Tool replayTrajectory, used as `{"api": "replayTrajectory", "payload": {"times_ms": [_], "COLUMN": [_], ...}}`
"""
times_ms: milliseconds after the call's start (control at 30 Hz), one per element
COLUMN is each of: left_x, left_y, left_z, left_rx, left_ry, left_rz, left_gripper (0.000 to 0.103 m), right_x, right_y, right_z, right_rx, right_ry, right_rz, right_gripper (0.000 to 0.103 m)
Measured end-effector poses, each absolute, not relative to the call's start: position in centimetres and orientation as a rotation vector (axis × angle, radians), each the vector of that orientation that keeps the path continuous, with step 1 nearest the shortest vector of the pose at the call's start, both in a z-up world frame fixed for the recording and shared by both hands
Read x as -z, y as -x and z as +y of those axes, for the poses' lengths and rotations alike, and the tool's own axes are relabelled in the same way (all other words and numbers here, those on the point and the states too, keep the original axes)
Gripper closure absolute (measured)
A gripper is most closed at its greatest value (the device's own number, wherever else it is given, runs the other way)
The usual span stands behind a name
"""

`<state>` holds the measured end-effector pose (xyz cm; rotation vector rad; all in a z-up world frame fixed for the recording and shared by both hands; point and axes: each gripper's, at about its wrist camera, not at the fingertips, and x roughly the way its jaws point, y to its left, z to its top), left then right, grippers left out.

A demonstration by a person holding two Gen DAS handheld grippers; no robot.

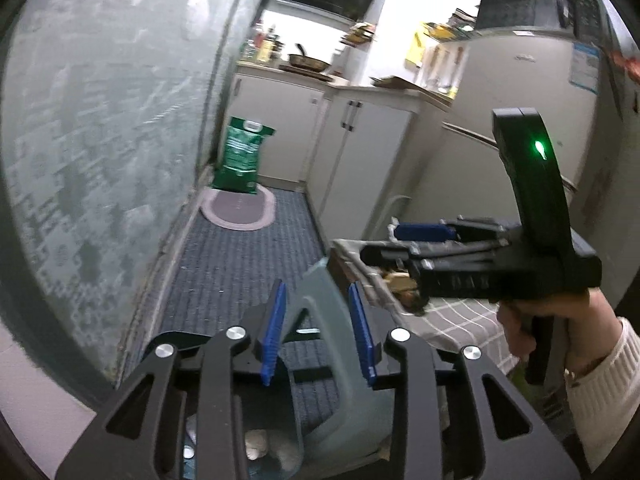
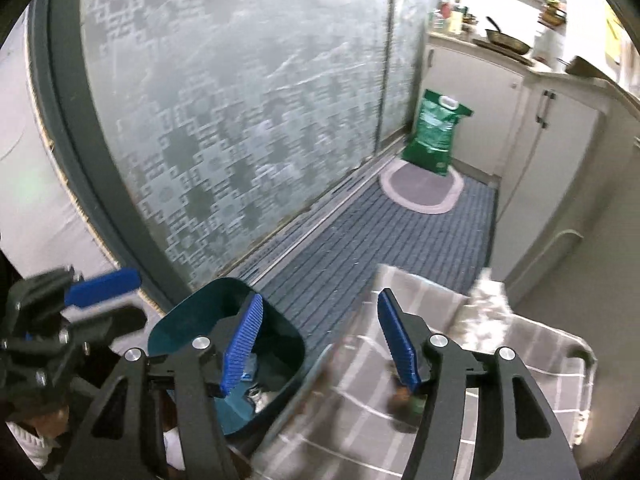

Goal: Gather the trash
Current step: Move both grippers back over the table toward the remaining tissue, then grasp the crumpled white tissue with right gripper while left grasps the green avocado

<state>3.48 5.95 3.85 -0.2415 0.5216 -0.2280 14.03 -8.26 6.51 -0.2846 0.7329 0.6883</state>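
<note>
A teal trash bin stands on the floor beside a table with a grey checked cloth. Its raised lid sits between my left gripper's open blue pads without clear contact. White crumpled trash lies inside the bin. My right gripper is open and empty above the table edge and the bin. A small brown scrap lies on the cloth by its right finger. A white crumpled wad lies at the table's far side. The right gripper also shows in the left wrist view, over brown scraps.
A frosted patterned glass door runs along the left. A blue striped mat covers the floor, with an oval rug and a green sack at the far end. White cabinets and a fridge stand on the right.
</note>
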Motion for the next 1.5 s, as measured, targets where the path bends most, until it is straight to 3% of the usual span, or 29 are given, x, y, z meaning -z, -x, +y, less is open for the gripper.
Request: {"api": "replayTrajectory", "payload": {"times_ms": [533, 967, 1033, 1100, 1233, 1500], "left_x": [-2.9, -0.1, 0.1, 0.0, 0.3, 1.2], "left_y": [-5.7, -8.4, -8.8, -9.0, -9.2, -10.9], "left_z": [-1.4, -5.0, -5.1, -5.2, -6.1, -6.8], "left_rx": [0.392, 0.486, 0.487, 0.499, 0.511, 0.465], "left_ry": [0.212, 0.240, 0.251, 0.267, 0.266, 0.271], "left_rz": [0.581, 0.743, 0.749, 0.751, 0.767, 0.801], "left_gripper": [0.066, 0.068, 0.068, 0.068, 0.068, 0.061], "right_x": [-5.5, -3.1, -2.6, -2.2, -1.9, -3.3], "right_y": [-18.8, -24.0, -24.6, -24.8, -24.9, -24.1], "right_z": [-15.1, -12.9, -12.5, -12.2, -12.4, -14.6], "right_rx": [-0.548, -0.562, -0.567, -0.567, -0.574, -0.588], "right_ry": [0.241, 0.343, 0.363, 0.391, 0.415, 0.363], "right_rz": [0.774, 0.801, 0.813, 0.818, 0.816, 0.787], "right_gripper": [0.042, 0.042, 0.050, 0.067, 0.089, 0.092]}}
